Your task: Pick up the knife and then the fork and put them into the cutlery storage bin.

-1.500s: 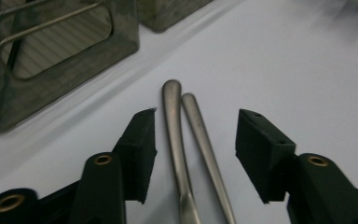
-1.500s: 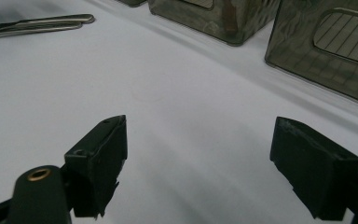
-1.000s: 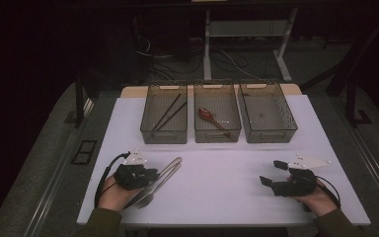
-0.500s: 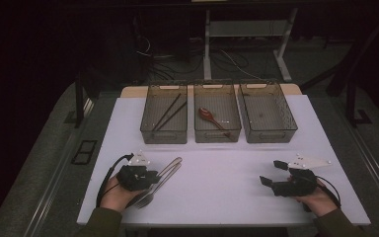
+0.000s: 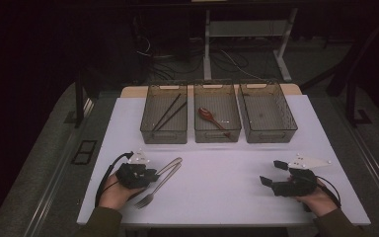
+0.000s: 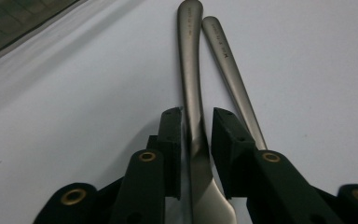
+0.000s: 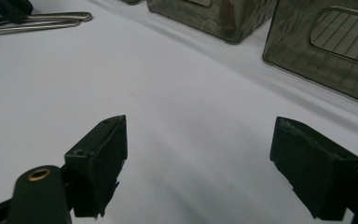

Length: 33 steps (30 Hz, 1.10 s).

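left gripper [image 6: 196,135]: black blocky jaws just been easing apart, slim gap each side of a smooth steel knife [image 6: 192,79] lying flat, near left | fork [image 5: 159,185] just beside, matte metal | right gripper [image 7: 198,163]: wide open, empty | white table [image 5: 227,177] bare between, mesh bins [image 5: 217,118] far

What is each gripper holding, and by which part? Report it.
Nothing is gripped. The left gripper's jaws, just opening, straddle a metal utensil's neck without clamping; the right gripper is open over the table.
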### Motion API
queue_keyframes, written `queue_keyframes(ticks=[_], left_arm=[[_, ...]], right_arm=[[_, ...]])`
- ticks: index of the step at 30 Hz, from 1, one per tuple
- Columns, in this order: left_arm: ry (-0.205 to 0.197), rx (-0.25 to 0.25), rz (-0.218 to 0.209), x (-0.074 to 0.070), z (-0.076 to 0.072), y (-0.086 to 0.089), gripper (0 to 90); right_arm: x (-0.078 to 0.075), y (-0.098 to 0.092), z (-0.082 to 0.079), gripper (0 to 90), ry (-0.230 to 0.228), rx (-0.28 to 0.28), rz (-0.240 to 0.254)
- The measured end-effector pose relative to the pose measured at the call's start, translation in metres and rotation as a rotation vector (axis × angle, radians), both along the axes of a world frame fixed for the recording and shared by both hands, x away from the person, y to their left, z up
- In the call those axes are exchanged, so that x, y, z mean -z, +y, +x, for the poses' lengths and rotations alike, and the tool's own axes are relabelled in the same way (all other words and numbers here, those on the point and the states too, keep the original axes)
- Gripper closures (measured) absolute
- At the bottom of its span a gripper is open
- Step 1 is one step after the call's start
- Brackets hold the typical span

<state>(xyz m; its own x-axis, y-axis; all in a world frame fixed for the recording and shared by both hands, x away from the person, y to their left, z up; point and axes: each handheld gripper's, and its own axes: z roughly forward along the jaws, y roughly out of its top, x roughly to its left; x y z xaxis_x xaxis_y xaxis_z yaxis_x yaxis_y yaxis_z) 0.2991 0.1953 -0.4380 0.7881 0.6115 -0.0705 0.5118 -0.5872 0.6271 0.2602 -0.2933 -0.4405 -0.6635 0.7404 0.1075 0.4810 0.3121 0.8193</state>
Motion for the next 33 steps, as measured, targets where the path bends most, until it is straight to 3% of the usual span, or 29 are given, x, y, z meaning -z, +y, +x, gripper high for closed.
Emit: queue_keyframes(ticks=[8, 16, 26, 28, 33], left_arm=[[0.089, 0.001, 0.027, -0.005, 0.013, -0.004, 74.5], [0.114, 0.012, 0.173, -0.013, 0.018, -0.021, 76.5], [0.213, -0.001, 0.293, -0.02, 0.031, -0.039, 77.4], [0.224, -0.012, 0.3, -0.02, 0.032, -0.04, 78.5], [0.209, -0.007, 0.286, -0.02, 0.03, -0.038, 79.1]], right_arm=[[0.001, 0.0, 0.001, 19.1, 0.002, -0.001, -0.005], [0.001, 0.0, 0.001, 19.1, 0.012, 0.001, -0.006], [0.002, 0.0, 0.002, 19.1, 0.015, -0.003, -0.01], [0.001, 0.0, 0.002, 19.1, 0.016, -0.003, -0.008], [0.002, 0.001, 0.002, 19.1, 0.02, -0.009, -0.011]])
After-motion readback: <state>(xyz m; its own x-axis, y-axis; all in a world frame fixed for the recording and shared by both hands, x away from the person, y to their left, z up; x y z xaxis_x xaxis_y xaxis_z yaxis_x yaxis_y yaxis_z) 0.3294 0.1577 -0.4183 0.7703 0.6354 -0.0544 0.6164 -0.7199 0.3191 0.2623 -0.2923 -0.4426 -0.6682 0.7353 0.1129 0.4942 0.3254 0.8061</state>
